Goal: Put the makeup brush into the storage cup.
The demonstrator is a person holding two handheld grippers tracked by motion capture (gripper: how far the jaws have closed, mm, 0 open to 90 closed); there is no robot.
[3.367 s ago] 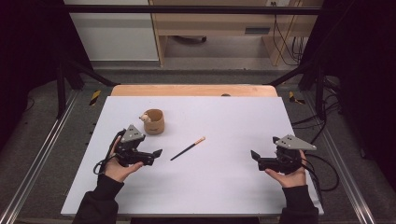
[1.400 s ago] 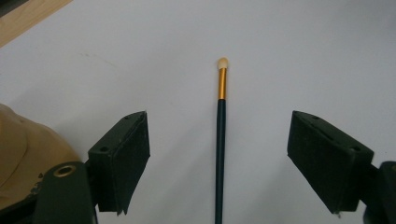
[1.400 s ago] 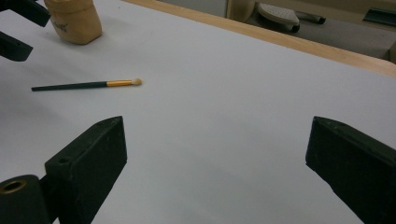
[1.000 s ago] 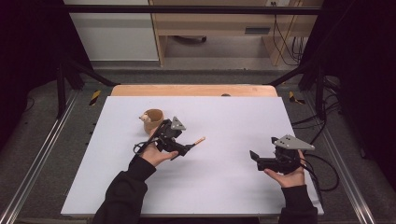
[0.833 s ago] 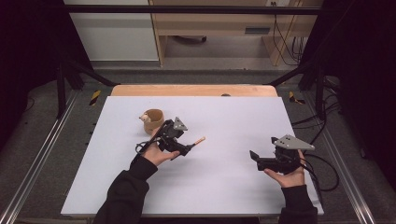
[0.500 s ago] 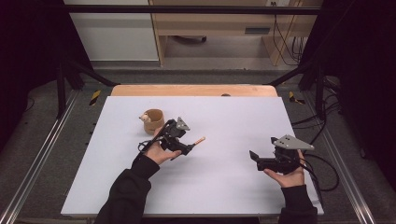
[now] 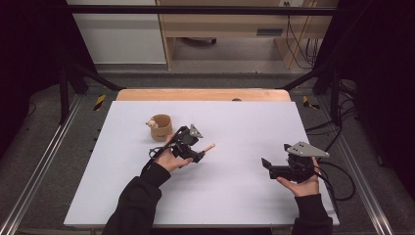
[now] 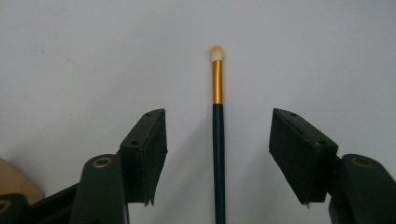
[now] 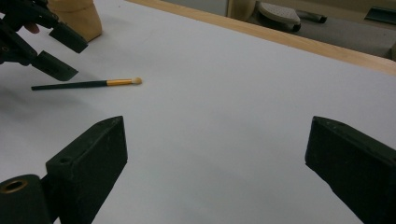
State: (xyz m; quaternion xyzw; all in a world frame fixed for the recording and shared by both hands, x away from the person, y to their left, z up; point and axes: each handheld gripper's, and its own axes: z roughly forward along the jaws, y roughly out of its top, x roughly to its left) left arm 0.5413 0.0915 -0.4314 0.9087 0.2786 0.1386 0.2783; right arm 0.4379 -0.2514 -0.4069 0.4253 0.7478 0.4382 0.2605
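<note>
The left claw [image 7: 198, 155] is hovering over the middle of the white counter [image 7: 244, 196], lowered around a slim makeup brush [image 8: 217, 135] that is lying flat on the surface. In the left gripper view the brush's dark handle is running straight up between the two jaws, with clear gaps on both sides; the pads are not pressing on it, and the gold ferrule and pale tip are extending beyond them. The jaws have just been closing, standing now partly open with the brush between them but not gripped. In the high view the brush's pale tip is projecting to the right of this claw, and a small tan cup [image 7: 160, 127] is standing just beyond and to the left of the left hand [image 7: 169, 159]. The right claw [image 7: 266, 166] is being held well apart near the counter's right side, its jaws spread wide and holding nothing, pointing toward the brush.
</note>
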